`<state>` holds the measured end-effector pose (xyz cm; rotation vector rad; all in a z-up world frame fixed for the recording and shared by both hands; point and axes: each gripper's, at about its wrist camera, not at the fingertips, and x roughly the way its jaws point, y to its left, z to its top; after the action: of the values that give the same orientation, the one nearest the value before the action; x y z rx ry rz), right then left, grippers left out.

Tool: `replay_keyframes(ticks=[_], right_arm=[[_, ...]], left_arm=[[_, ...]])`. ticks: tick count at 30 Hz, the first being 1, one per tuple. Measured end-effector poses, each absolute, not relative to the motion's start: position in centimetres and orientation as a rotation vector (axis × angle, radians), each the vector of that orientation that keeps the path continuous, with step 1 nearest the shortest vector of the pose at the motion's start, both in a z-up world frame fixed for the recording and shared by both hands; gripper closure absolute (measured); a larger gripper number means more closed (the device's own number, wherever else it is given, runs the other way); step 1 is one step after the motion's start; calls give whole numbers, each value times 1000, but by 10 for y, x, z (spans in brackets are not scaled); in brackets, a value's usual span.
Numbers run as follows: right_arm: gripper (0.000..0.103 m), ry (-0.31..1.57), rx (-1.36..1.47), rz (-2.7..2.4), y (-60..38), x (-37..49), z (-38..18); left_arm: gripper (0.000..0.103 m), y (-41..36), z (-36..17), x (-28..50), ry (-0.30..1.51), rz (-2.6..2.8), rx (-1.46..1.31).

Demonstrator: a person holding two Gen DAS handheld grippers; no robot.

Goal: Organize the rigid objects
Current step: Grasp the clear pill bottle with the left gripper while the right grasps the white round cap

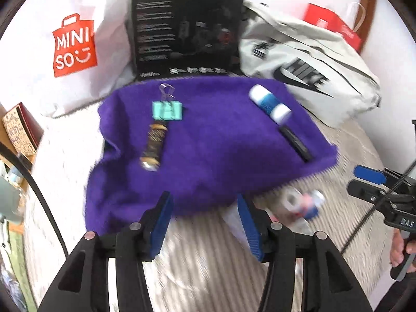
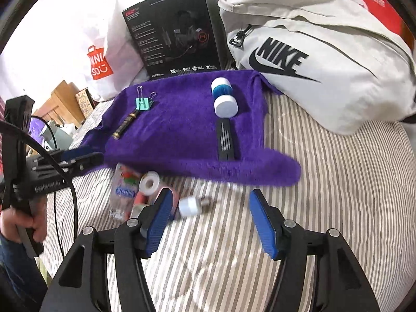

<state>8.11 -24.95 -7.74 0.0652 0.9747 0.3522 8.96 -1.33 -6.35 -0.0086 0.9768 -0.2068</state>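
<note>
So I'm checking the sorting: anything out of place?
Yes. Four items sit in neat lines on the purple towel, but a tape roll, a small white cap and a packet lie loose on the striped sheet beside it.

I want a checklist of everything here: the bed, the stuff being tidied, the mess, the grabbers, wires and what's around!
Surface: striped bedsheet with purple fluffy towel spread on it.
Job's things: on the towel, teal binder clip, dark gold-banded tube, blue-and-white cylinder, flat black bar.
Clutter: white tape roll, small white cap piece, plastic packet off the towel.
Grippers: left gripper and right gripper open, empty.
Cables: black cable by left gripper.
Surroundings: grey Nike bag, black headset box, white Miniso bag.
</note>
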Motion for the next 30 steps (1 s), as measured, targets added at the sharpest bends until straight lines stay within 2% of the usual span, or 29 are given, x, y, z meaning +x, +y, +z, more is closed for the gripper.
replay_keyframes(ticks=[7, 8, 13, 26, 28, 30], right_arm=[[42, 977, 70, 340, -264, 53, -78], [42, 978, 75, 337, -266, 49, -79], [42, 977, 77, 334, -274, 39, -79], [42, 1005, 101, 346, -278, 45, -93], [42, 1010, 106, 342, -279, 47, -96], [42, 1017, 108, 339, -280, 49, -98]], left_arm=[[53, -45, -92, 85, 1045, -250, -27], [49, -48, -97, 84, 1054, -239, -8], [42, -47, -99, 73, 1050, -213, 40], [43, -67, -117, 84, 1076, -179, 180], [46, -63, -118, 85, 1080, -193, 152], [60, -63, -118, 82, 1072, -208, 145]])
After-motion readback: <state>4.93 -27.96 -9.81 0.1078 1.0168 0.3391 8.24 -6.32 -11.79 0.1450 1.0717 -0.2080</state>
